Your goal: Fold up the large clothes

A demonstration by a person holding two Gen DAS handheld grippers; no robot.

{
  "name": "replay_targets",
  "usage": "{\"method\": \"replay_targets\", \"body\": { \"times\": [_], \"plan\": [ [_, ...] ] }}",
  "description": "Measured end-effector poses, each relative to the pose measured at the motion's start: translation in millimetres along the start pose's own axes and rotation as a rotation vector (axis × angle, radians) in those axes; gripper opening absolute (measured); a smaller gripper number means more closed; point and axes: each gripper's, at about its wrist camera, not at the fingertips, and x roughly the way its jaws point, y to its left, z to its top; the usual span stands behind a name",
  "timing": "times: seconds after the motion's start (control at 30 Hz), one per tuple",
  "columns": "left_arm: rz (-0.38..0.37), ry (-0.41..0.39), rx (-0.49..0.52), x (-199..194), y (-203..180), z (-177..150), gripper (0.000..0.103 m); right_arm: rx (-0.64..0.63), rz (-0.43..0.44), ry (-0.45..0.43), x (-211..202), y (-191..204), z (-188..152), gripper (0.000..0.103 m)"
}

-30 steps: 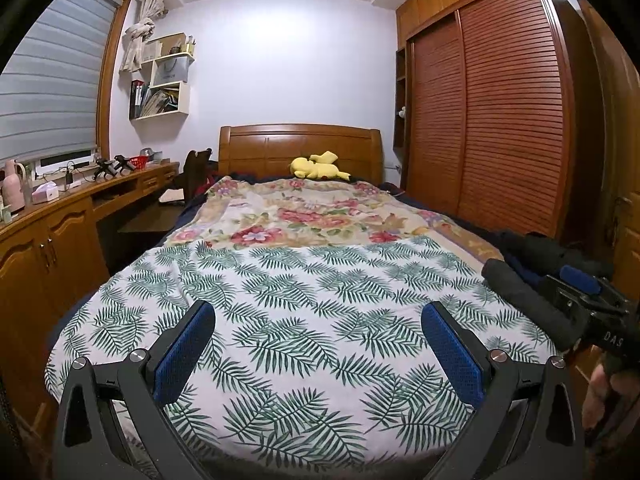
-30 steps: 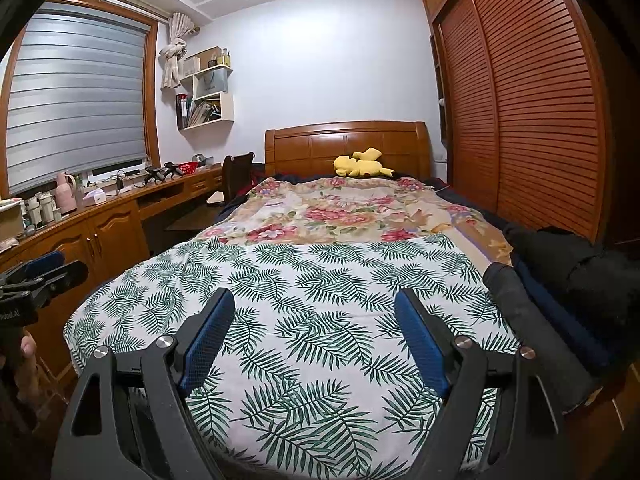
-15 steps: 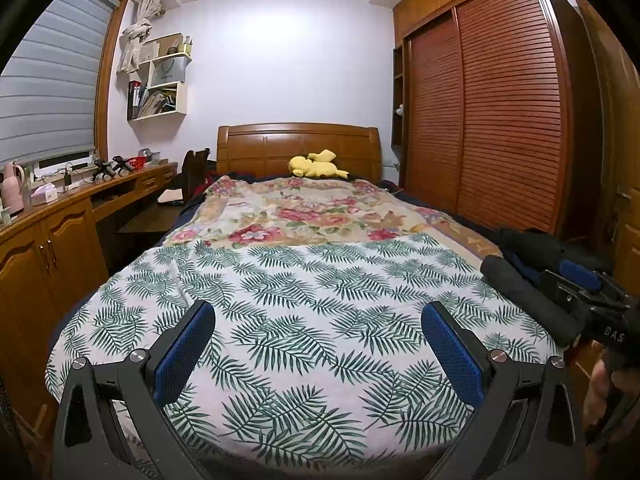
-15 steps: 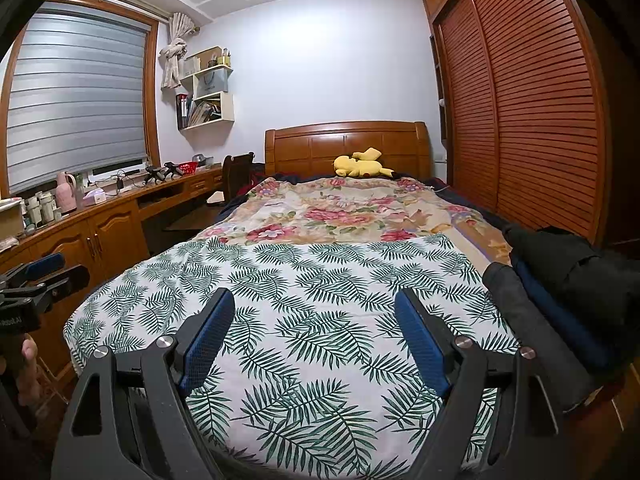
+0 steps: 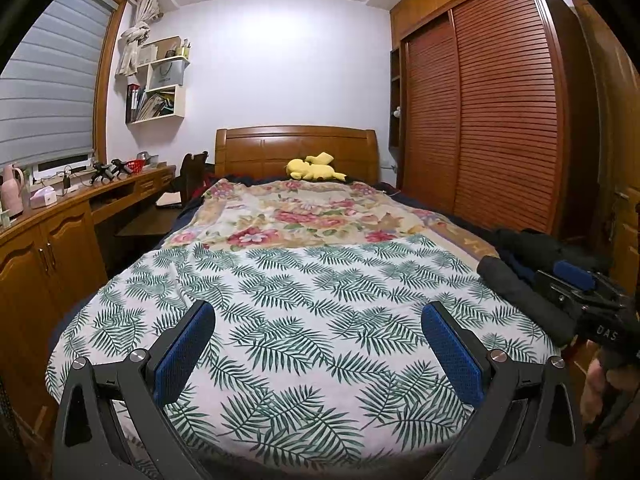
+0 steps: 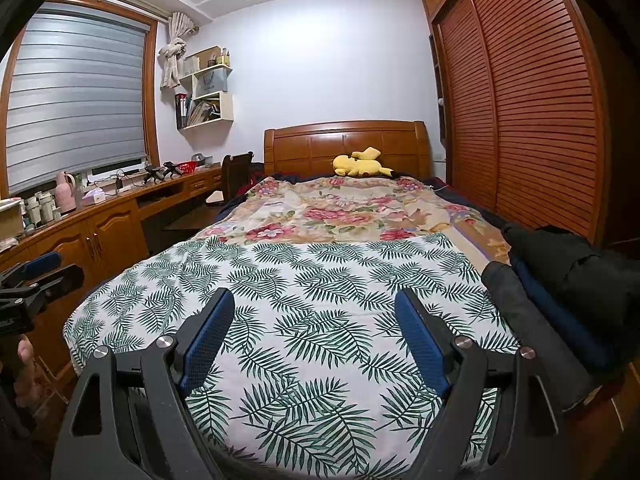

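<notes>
Both claws, the left claw (image 5: 318, 346) and the right claw (image 6: 314, 336), hover wide open and empty over the foot edge of the bed (image 6: 360, 208), probably because the dark clothes (image 6: 560, 292) wait piled at its right edge.

We take the bed (image 5: 224, 216) as our landmark. A leaf-print sheet (image 5: 320, 312) lies spread over its near half, and a flowered blanket (image 5: 304, 212) covers the half behind. A plush toy (image 5: 314, 168) rests at the far end, just before the headboard (image 5: 296, 148). Along the bed's right edge lies a pile of folded clothes (image 6: 560, 292). Right of the bed stands the wardrobe (image 5: 492, 120); left of it runs the table (image 5: 72, 208), with wall shelves (image 5: 160, 80) above. Both hand-held grippers, the left (image 5: 318, 344) and the right (image 6: 316, 336), hang over the bed's foot.
</notes>
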Motion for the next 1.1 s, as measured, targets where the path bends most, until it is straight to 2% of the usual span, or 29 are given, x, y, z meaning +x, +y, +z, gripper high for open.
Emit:
{"method": "replay_targets", "body": {
  "times": [1.1],
  "plan": [
    [0.0, 0.003, 0.012, -2.5, -1.1, -2.0, 0.102, 0.003, 0.0, -0.005, -4.8, -0.3, -1.1, 0.083]
  ]
}}
